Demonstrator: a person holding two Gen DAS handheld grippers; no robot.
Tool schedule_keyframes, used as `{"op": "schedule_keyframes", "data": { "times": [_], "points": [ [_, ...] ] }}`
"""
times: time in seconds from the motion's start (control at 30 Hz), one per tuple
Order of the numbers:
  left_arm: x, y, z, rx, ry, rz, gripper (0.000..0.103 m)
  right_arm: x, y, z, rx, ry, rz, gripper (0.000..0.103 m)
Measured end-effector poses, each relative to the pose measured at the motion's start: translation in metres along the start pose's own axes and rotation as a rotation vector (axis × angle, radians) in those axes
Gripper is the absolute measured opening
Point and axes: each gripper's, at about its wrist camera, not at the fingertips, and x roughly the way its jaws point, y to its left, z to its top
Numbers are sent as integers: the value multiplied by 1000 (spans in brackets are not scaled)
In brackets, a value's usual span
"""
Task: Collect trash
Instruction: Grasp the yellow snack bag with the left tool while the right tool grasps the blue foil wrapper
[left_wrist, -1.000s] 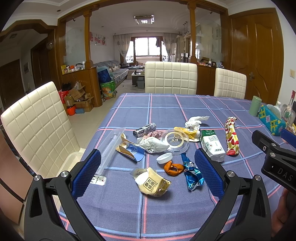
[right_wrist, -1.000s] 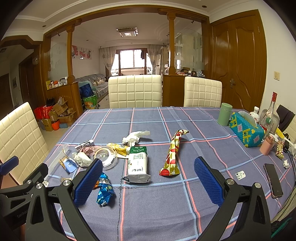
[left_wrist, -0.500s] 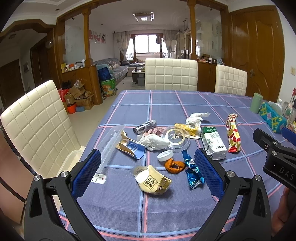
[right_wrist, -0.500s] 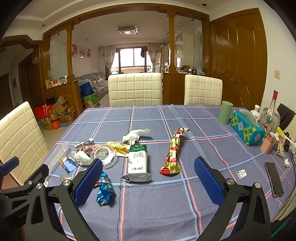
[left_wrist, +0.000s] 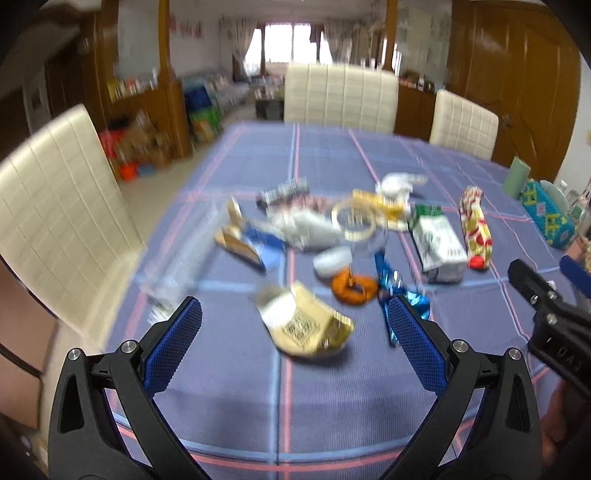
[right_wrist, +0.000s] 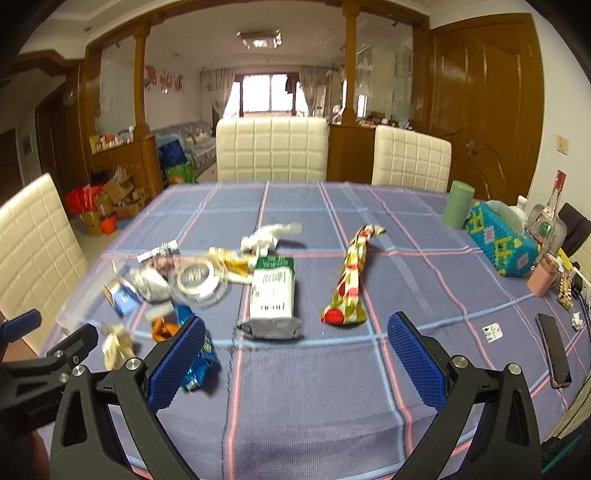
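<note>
Hovering above the near part of the table (left_wrist: 236, 398), the left gripper (left_wrist: 293, 325) has its blue-padded fingers spread wide and holds nothing; they touch no litter. The right gripper (right_wrist: 293, 339) is likewise fully spread and empty, raised over the near edge of the same table.

The trash lies in a loose cluster around the clear round lid (left_wrist: 352, 219). Just nearer than the lid sit a small white cap (left_wrist: 332, 260) and an orange peel-like scrap (left_wrist: 354, 288), and nearer still a yellow snack wrapper (left_wrist: 308, 325), which falls between the left gripper's fingers in its camera view. A blue foil wrapper (left_wrist: 391, 277) lies beside the scrap, close to that gripper's right finger. Right of the lid is a white-and-green bag (right_wrist: 272, 291), and further right, apart from it, a long red-and-yellow wrapper (right_wrist: 351, 275). Beyond the lid lies a crumpled white tissue (right_wrist: 267, 236); left of it, a blue-and-tan carton piece (left_wrist: 245, 242).

Compared with half a second ago, both cameras have dropped and moved in toward the table: the litter now looks larger and nearer, and the left view is smeared by motion. The spread of both grippers is unchanged, and no piece of trash has shifted.
</note>
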Motion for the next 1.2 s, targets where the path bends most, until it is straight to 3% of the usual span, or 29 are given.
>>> {"op": "schedule_keyframes", "data": {
  "times": [0.2,0.37,0.53,0.73,0.9,1.03,1.13,1.2],
  "points": [
    [36,-2,-10,8,114,-14,83,32,9,-11,-24,105,48,97],
    [53,1,-11,-1,153,-11,72,43,14,-11,-44,131,70,97],
    [56,8,-11,-6,154,-8,62,48,28,-11,-82,153,105,96],
    [52,18,-12,-21,138,-8,59,55,48,-15,-114,189,176,94],
    [47,26,-14,-29,126,2,53,68,62,-20,-124,246,229,76],
    [47,32,-17,-39,123,-13,49,83,68,-26,-109,329,270,47],
    [44,35,-18,-38,108,-25,41,80,69,-25,-116,295,248,28],
    [40,36,-16,-43,88,-43,38,74,66,-20,-97,254,228,28]
  ]
}}
